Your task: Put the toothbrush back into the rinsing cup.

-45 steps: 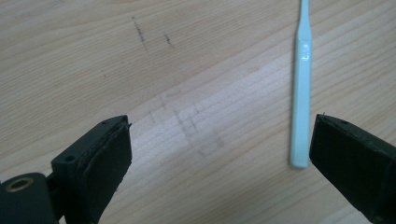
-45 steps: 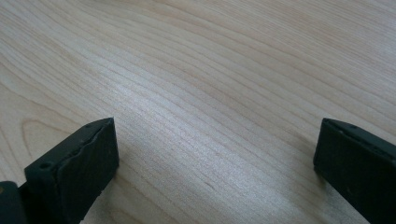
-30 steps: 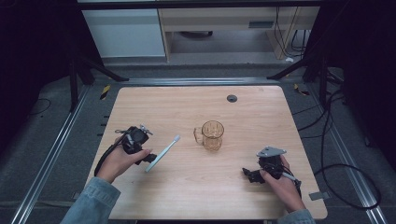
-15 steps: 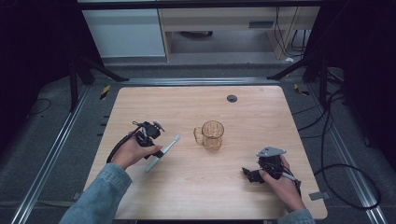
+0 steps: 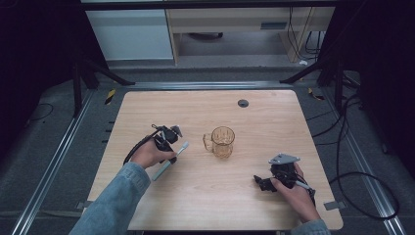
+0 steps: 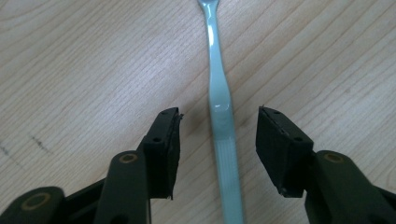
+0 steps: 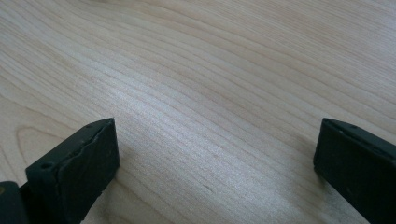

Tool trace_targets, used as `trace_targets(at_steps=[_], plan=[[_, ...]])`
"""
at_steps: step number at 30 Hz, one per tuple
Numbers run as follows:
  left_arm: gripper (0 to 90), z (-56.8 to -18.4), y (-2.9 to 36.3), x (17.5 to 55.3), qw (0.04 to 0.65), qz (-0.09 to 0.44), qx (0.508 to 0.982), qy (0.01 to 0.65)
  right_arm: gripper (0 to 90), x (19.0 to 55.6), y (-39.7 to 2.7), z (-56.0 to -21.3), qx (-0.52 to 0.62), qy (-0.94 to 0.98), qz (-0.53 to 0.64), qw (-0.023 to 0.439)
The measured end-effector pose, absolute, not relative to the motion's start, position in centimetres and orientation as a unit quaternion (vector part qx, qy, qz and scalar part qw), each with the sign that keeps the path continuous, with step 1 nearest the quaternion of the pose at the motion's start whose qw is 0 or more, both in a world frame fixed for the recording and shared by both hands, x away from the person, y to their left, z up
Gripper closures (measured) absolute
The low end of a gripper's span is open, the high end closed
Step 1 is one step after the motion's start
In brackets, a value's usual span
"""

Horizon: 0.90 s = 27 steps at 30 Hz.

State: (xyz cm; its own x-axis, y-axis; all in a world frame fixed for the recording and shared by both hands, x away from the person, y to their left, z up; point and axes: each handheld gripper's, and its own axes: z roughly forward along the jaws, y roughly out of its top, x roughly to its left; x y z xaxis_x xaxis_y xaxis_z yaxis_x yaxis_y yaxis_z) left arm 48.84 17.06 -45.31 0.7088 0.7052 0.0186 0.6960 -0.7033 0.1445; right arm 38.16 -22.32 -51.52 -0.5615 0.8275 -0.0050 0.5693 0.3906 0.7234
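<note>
A pale green toothbrush lies flat on the wooden table, left of an amber glass mug. My left gripper hovers low over the brush and points down at it. In the left gripper view the handle runs between the jaws, with a gap on each side. The jaws have just been closing, but the pads do not touch the handle, so this gripper is open. My right gripper rests near the front right of the table, open over bare wood.
The mug stands upright at mid table with its handle toward the brush. A small dark round grommet sits in the far part of the tabletop. Cables and metal rails run along the floor around the table.
My left hand has moved right and away from the person, coming down over the toothbrush. Its jaws stand narrower. The toothbrush, the mug and the right hand have stayed in place.
</note>
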Motion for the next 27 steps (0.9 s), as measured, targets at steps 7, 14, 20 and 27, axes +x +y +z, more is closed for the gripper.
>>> trace_targets(at_steps=[7,14,20,27], plan=[[59.7,-45.6,16.5,49.4,0.056,0.031,0.922,0.382,0.5,38.2,-22.4,-51.6,0.428,0.813,0.346,0.189],[64.5,-45.9,16.0,49.9,0.049,0.029,0.924,0.379,0.6,38.2,-22.4,-51.5,0.429,0.812,0.347,0.188],[68.3,-46.0,16.0,50.0,0.045,0.032,0.922,0.384,0.6,38.2,-22.4,-51.5,0.429,0.812,0.348,0.188],[71.3,-46.2,15.9,50.0,0.039,0.03,0.924,0.38,0.6,38.2,-22.4,-51.5,0.429,0.812,0.348,0.188]])
